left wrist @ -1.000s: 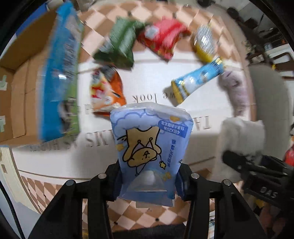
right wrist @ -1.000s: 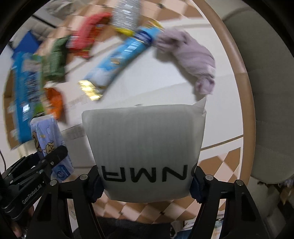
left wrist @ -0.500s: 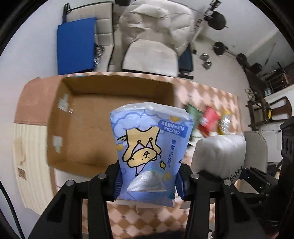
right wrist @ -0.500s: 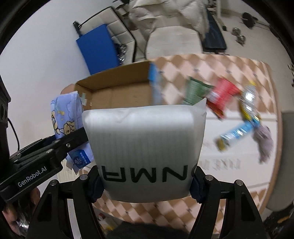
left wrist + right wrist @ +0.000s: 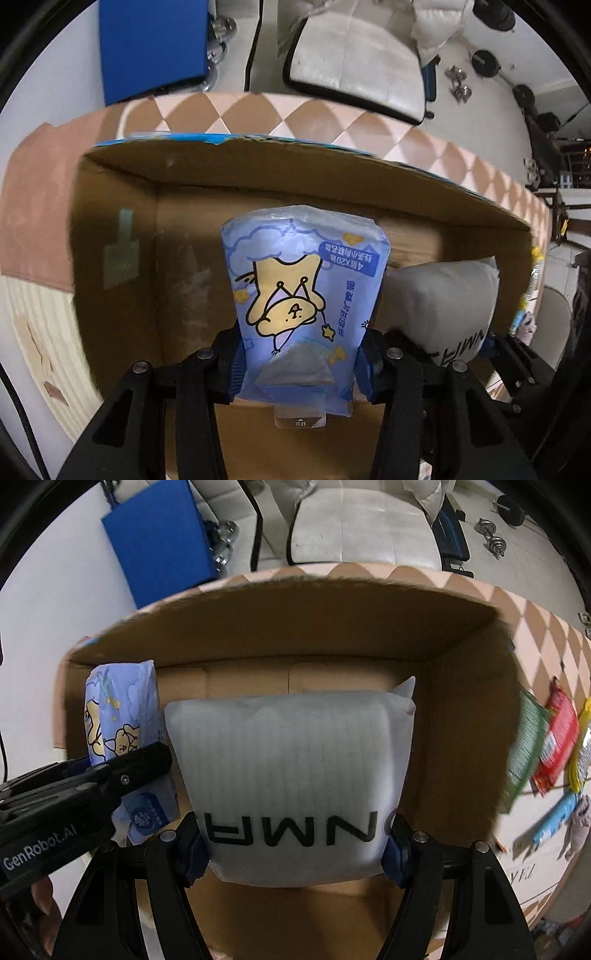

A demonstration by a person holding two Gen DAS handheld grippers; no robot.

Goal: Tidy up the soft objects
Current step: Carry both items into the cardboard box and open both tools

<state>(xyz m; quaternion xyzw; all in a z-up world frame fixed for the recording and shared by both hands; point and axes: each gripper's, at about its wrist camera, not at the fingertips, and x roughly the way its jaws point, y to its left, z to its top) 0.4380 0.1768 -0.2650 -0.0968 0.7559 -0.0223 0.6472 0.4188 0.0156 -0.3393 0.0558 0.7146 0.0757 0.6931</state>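
Fingers of both grippers clamp soft packs above an open cardboard box (image 5: 461, 709).
Left gripper (image 5: 301, 363) grips a blue tissue pack (image 5: 304, 295); right gripper (image 5: 295, 843) grips a white pack (image 5: 291, 771). Neither is released yet; snack bags (image 5: 546, 749) wait near the bench's right edge.

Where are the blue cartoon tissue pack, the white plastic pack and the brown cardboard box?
blue cartoon tissue pack (image 5: 295, 295), left wrist view, printed front.
white plastic pack (image 5: 291, 760), right wrist view, ribbed front.
brown cardboard box (image 5: 465, 709), right wrist view, inner right wall.
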